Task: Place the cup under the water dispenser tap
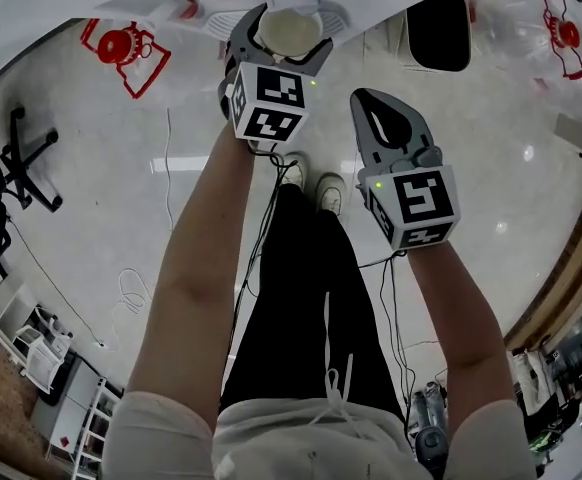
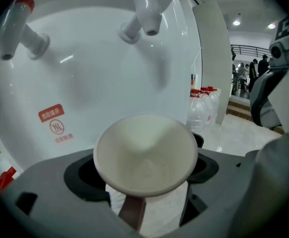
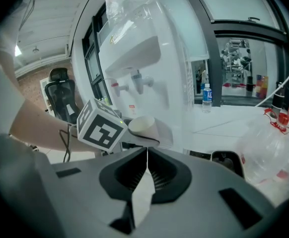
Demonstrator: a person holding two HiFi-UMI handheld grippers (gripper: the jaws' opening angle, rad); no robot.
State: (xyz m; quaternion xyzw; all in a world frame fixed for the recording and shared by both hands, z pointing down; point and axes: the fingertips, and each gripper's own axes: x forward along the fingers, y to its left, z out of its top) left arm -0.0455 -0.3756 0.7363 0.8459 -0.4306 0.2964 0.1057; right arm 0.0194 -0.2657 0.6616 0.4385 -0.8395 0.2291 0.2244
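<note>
The right tool (image 3: 147,155) comes nearest. Its jaws are pressed together with nothing between them, and it is held to the right of the work and nearer than it.

Just beyond, the left tool (image 1: 289,23) is closed on a cup (image 2: 145,152). The cup is gripped by its side wall below the rim, mouth up and empty. It is carried in the air close in front of a dispenser (image 2: 100,83), low beneath a white tap (image 2: 147,11) and seemingly a little short of it.

The cup is judged to be thin paper: very light, soft and easily crushed. A gentle squeeze on the wall, away from the flimsy rim, is thought the safest hold. Once filled it would be heavier and more likely to buckle or slip.

Nothing is seen between the cup and the white tap. A red tap (image 2: 15,24) is set to the left of the white one, and a red label (image 2: 52,114) is fixed to the dispenser's front below it. This may mark hot water, so drifting left is best avoided. No ledge under the taps is shown, so it cannot be told whether the cup can be set down there.

Farther off, water jugs (image 2: 200,108) are stood on the floor to the right of the dispenser. A chair (image 3: 60,95) is seen far to the left.
</note>
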